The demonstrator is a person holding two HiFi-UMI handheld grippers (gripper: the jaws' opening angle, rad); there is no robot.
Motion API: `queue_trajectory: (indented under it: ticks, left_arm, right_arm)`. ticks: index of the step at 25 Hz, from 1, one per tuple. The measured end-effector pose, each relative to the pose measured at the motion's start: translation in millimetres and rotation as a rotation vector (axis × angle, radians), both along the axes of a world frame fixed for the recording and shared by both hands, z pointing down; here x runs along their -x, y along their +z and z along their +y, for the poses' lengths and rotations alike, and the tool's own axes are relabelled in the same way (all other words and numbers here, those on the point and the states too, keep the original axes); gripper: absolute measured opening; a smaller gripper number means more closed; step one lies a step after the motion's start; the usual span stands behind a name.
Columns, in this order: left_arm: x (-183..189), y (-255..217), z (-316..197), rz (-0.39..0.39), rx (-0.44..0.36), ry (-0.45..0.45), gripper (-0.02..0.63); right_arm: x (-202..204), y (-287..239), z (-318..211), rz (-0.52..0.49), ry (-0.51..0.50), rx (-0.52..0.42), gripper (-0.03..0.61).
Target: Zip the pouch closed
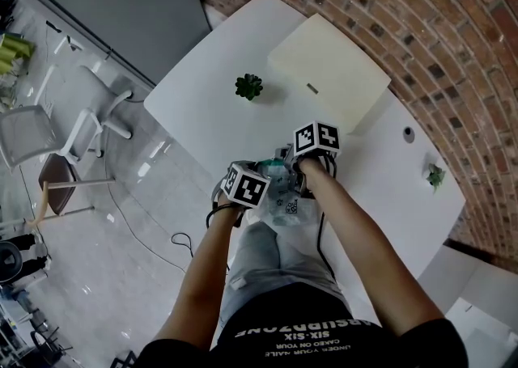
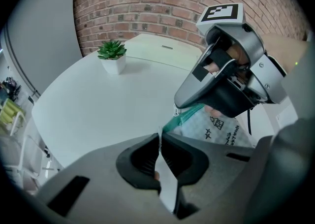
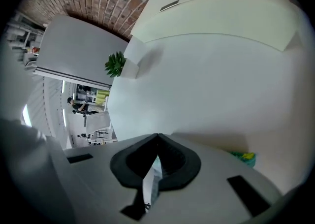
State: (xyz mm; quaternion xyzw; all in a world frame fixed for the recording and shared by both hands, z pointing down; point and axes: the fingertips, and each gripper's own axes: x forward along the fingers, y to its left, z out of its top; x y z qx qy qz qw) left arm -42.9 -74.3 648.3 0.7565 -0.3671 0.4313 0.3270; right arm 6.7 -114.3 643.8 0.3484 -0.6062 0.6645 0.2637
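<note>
Left tool (image 2: 159, 137) pinches pouch (image 2: 216, 129) edge; right tool (image 3: 157, 138) clamped on same pouch.

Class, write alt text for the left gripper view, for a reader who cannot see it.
The left gripper pinches the thin edge of a clear pouch between closed jaws. Beyond, the right gripper meets the pouch's green top strip, over a white table with a potted plant and a brick wall behind.

We see a potted plant (image 1: 249, 86) beyond the left gripper (image 2: 160, 140). A cream box (image 1: 328, 71) lies beyond the right gripper (image 3: 157, 138).
</note>
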Motion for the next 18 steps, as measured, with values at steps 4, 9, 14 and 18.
queue_trajectory:
  ticks: [4, 9, 14, 18]
  left_arm:
    - [0, 0, -1, 0.003, -0.002, 0.000, 0.020]
    - [0, 0, -1, 0.004, -0.004, 0.000, 0.020]
    - [0, 0, 0, 0.010, 0.002, -0.006, 0.020]
    - [1, -1, 0, 0.012, -0.006, -0.003, 0.020]
  right_arm:
    - [-5, 1, -1, 0.006, 0.032, -0.005, -0.002]
    - [-7, 0, -1, -0.015, 0.076, 0.008, 0.000]
    - [-17, 1, -1, -0.011, 0.144, 0.009, -0.002]
    - [-25, -1, 2, -0.043, 0.174, 0.017, -0.002]
